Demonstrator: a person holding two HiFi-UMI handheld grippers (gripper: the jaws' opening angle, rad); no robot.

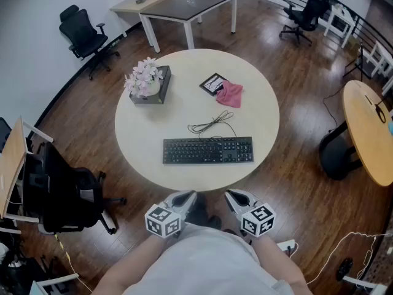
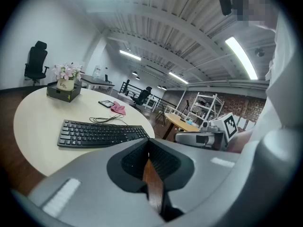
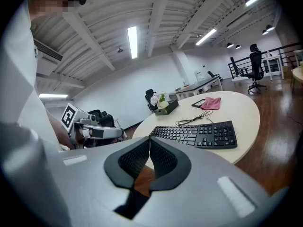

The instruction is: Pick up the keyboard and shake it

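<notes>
A black keyboard (image 1: 208, 150) lies flat near the front edge of the round cream table (image 1: 153, 128), its cable (image 1: 211, 125) coiled just behind it. The keyboard also shows in the left gripper view (image 2: 99, 133) and the right gripper view (image 3: 199, 134). Both grippers hang close to my body, off the table's near edge. My left gripper (image 1: 184, 197) is shut with nothing in it, jaws touching (image 2: 148, 151). My right gripper (image 1: 232, 196) is likewise shut and empty (image 3: 148, 139). Each stands well short of the keyboard.
On the table sit a dark box with pink flowers (image 1: 147, 82), a tablet (image 1: 213, 83) and a pink cloth (image 1: 230, 94). Around it are a black chair with a bag (image 1: 67, 189), an office chair (image 1: 83, 34), a rectangular desk (image 1: 184, 6) and another round table (image 1: 368, 128).
</notes>
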